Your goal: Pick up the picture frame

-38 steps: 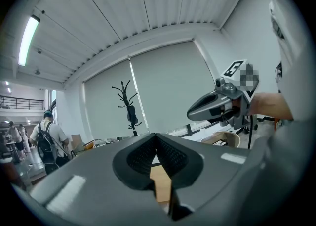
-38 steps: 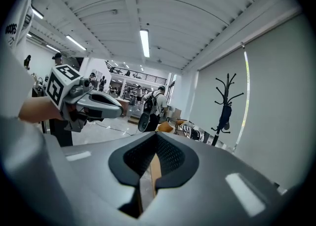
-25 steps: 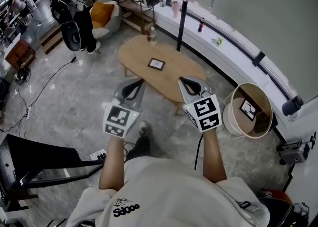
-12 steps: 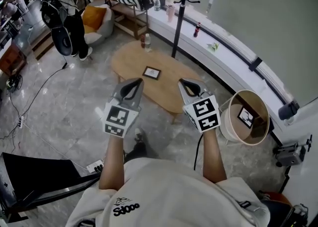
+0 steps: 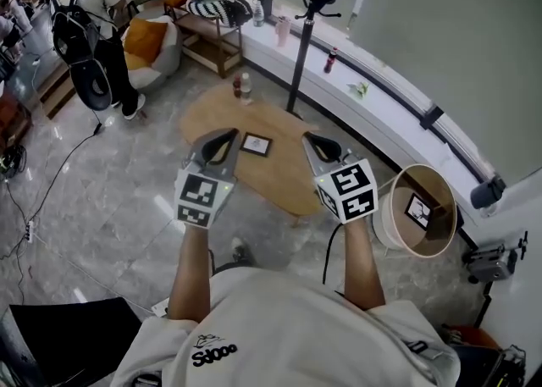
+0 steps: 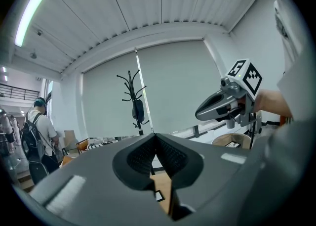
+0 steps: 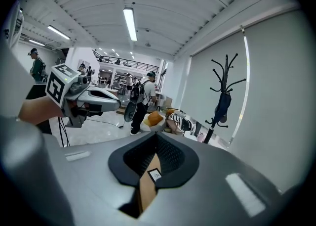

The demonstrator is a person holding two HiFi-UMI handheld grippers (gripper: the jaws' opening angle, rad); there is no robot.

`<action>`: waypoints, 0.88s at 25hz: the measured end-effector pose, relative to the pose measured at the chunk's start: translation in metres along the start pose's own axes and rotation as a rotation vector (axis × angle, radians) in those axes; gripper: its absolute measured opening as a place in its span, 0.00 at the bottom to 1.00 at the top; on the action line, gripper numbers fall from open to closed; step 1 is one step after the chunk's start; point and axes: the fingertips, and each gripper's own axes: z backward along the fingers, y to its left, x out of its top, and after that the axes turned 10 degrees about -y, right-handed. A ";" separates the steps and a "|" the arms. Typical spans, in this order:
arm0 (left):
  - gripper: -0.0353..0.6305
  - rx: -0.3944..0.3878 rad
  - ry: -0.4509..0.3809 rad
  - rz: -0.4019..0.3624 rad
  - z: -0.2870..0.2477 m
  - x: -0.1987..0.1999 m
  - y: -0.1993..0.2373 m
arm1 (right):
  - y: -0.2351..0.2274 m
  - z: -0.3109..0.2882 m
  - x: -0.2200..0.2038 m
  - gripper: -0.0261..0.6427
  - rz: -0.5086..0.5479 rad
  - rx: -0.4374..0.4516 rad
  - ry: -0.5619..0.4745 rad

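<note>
With the left gripper (image 5: 222, 141) and right gripper (image 5: 317, 145) both clenched shut and empty, the picture frame (image 5: 256, 145) lying flat mid-way across the oval wooden table (image 5: 284, 182) could simply get shoved toward the far bottles (image 5: 245, 87) unless the jaws open first.

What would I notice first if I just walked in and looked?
The left gripper and right gripper, each with a checkered cube, stick out in front, both shut and empty. Between them in the head view, a small picture frame lies flat on an oval wooden table. At the right is a round tub with another frame inside.
</note>
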 end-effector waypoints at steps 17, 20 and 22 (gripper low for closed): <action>0.07 -0.062 0.045 0.067 -0.049 -0.060 0.117 | -0.002 -0.133 0.013 0.04 -0.047 0.012 -0.005; 0.07 -0.092 0.011 0.083 -0.057 -0.066 0.130 | -0.004 -0.153 0.015 0.04 -0.047 0.002 -0.015; 0.07 -0.106 -0.014 0.084 -0.060 -0.067 0.140 | -0.004 -0.166 0.016 0.04 -0.043 -0.006 -0.013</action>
